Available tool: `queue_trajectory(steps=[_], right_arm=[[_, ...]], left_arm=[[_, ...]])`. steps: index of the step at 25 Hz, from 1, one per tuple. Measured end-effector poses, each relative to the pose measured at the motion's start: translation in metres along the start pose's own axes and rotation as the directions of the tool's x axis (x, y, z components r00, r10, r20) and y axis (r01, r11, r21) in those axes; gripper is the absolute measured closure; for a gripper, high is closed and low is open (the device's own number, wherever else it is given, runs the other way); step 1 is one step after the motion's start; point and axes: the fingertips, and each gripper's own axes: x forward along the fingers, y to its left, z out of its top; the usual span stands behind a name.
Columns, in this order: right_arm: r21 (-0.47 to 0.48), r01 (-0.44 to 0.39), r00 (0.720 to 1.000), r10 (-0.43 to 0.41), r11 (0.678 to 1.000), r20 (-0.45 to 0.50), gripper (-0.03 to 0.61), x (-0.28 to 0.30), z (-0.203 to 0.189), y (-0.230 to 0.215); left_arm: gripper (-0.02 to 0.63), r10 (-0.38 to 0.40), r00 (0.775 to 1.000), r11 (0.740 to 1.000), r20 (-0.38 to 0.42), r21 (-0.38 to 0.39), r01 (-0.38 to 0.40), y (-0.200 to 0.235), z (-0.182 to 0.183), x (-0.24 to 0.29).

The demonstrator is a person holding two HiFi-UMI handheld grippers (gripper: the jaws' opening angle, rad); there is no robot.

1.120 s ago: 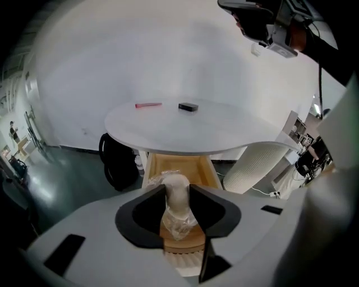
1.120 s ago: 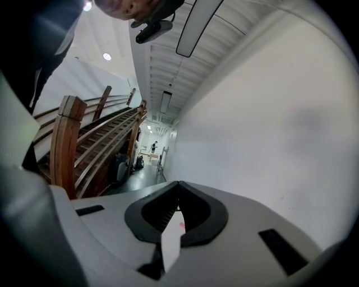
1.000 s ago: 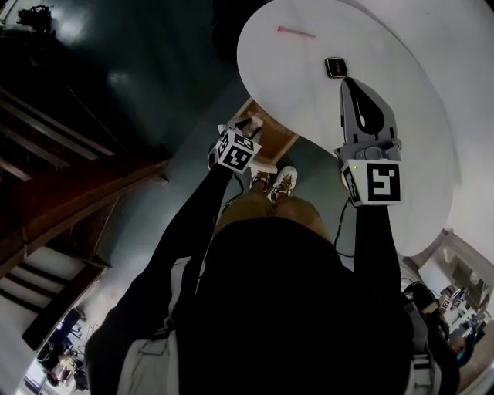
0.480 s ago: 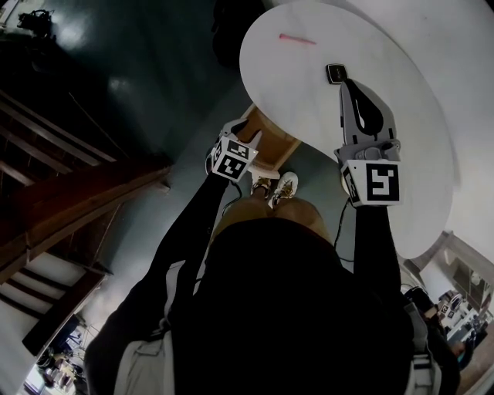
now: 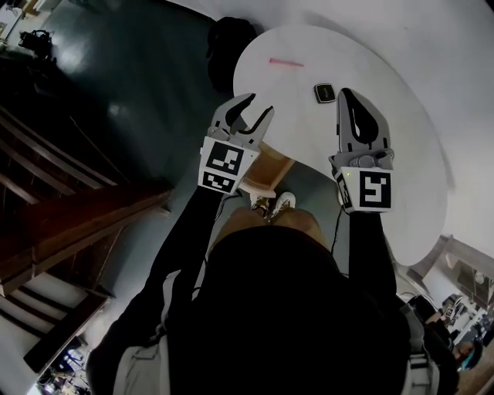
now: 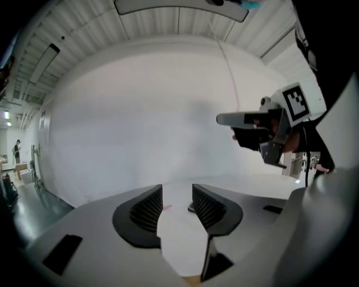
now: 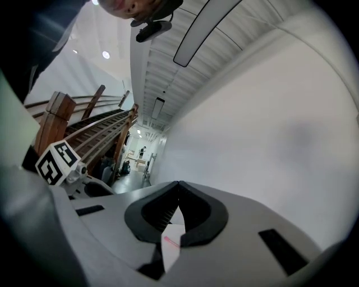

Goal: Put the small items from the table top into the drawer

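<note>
A round white table point(image 5: 401, 177) spreads under and ahead of the right gripper's point(image 5: 345, 92) fingers point(image 5: 378, 127), and its rim meets the left gripper's point(image 5: 259, 103) fingers point(image 5: 231, 117). Left of those fingers lies a dark, glossy green-grey floor point(image 5: 131, 85) with a pale reflection on it. Farther left, a brown wooden staircase point(image 5: 69, 224) slants across. Straight ahead of the left fingers a plain white wall point(image 6: 140, 123) curves up to a ribbed ceiling point(image 6: 168, 25) with a long lamp point(image 6: 179, 7). Left of the right fingers a lit corridor point(image 7: 140, 151) runs away beside the stair rail point(image 7: 95, 126).
</note>
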Motion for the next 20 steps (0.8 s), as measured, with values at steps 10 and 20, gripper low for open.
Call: queue_trajectory(steps=[10, 20], right_arm=[[0.008, 0.105, 0.994, -0.105, 0.994, 0.002, 0.552, -0.014, 0.000, -0.040], [0.035, 0.132, 0.991, -0.131, 0.991, -0.028, 0.552, -0.029, -0.023, -0.086]], left_arm=[[0.437, -0.102, 0.985, 0.992, 0.138, 0.090, 0.090, -0.026, 0.077, 0.020], [0.437, -0.172, 0.977, 0.980, 0.128, 0.119, 0.157, -0.066, 0.093, 0.065]])
